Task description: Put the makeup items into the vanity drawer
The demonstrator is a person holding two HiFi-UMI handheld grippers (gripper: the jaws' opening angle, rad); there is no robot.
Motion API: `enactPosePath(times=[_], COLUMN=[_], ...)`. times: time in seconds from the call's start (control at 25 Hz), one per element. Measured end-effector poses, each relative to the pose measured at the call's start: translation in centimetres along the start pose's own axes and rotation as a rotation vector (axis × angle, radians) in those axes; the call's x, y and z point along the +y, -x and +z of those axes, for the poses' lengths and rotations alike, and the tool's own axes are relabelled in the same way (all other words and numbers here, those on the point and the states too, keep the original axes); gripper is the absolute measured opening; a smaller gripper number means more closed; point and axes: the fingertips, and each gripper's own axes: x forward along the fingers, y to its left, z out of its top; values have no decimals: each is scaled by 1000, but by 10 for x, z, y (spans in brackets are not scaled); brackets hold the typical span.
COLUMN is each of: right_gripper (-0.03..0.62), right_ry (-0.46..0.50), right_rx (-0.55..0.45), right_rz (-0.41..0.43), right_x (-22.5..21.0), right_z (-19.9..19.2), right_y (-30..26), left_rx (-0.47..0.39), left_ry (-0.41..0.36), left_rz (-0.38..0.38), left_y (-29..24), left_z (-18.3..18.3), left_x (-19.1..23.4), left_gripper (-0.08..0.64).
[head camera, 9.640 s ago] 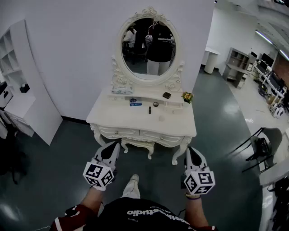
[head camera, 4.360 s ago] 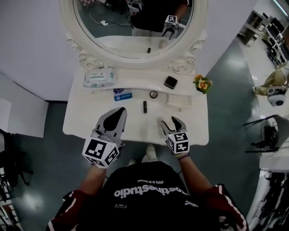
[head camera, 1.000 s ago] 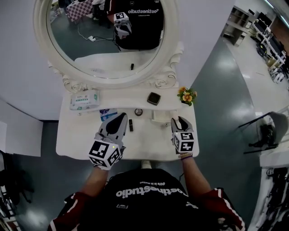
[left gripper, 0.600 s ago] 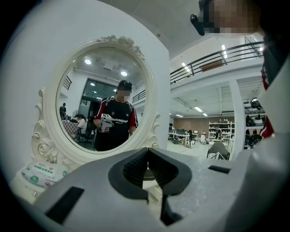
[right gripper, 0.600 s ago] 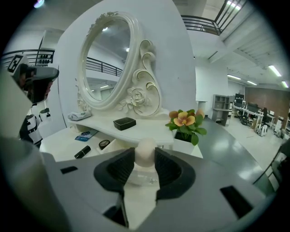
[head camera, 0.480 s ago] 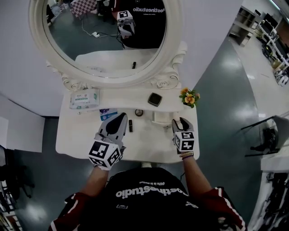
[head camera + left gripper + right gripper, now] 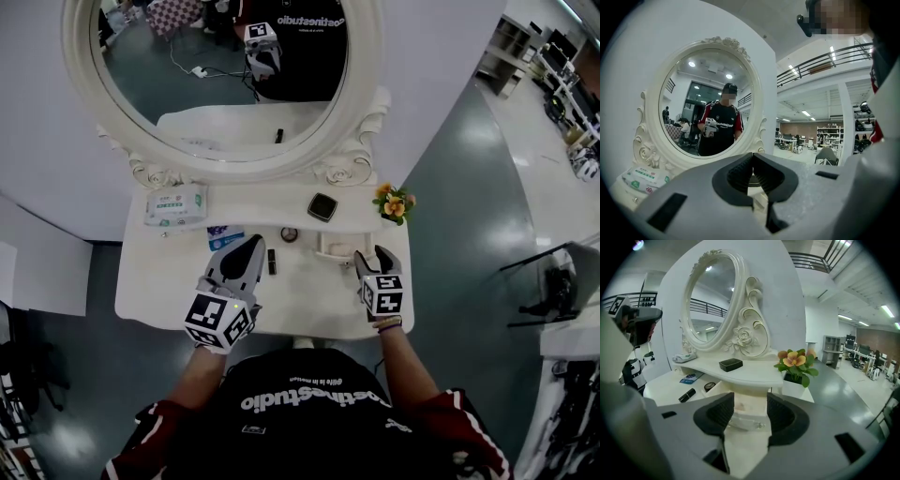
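My right fingers (image 7: pixel 723 412) have just been opening, wide around the clear handle (image 7: pixel 746 423) of the small white drawer (image 7: pixel 740 401), not gripping; my left fingers (image 7: pixel 740 173) are resting closed, empty; the black lipstick tube (image 7: pixel 272 261) is lying on the white tabletop (image 7: pixel 159 291).

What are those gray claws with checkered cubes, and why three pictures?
A person holds a pinching tool in each hand. One picture comes from a head camera looking down; the others from cameras riding on each tool. The left gripper is shut and empty. The right gripper has just been opening; a drawer's clear handle sits between its jaws, unpinched. On the vanity lie a lipstick, compact, black case, blue card, tissues and flowers.
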Motion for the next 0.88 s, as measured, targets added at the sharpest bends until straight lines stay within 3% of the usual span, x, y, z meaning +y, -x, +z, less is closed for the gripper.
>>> enactPosePath(times=[0.88], right_gripper=[213], right_ry=[12], right_rx=[-53], right_rz=[-55], right_x=[47], right_z=[26], right_y=[49], left_rx=[-41], left_ry=[11], left_rz=[-27], left_y=[57], left_z=[16], left_x=[20], left_gripper=[6])
